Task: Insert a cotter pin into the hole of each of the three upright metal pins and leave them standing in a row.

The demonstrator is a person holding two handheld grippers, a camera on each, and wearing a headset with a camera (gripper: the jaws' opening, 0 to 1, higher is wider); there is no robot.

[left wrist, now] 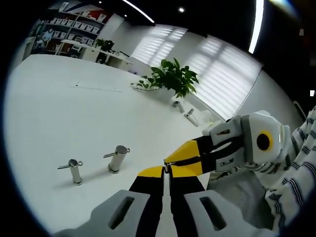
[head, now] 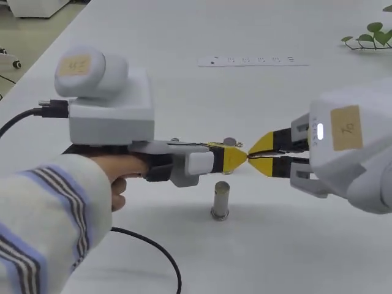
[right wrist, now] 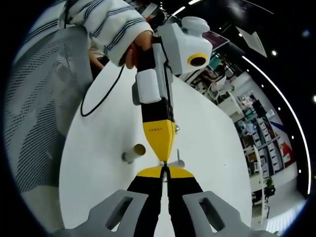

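Yellow tips [head: 233, 158]: left gripper [head: 241, 157] and right gripper [head: 256, 155] both pressed together, touching.
Metal pin [head: 220, 200]: below the tips, bare.
Risk: fumbled handover drops cotter pin.

— What sort of room is it?
— Big and bright. There's a long white workbench [head: 184, 92] with a white power strip [head: 253, 60] lying flat on its far part.
— Any windows?
— A whole wall of windows [left wrist: 222, 69] behind slatted blinds, with a leafy green plant [left wrist: 173, 79] on the bench in front of them.
— And overhead?
— A dark ceiling with long light strips [left wrist: 256, 24] and small round spotlights [left wrist: 181, 9]. Shelving [left wrist: 69, 24] lines the far end.
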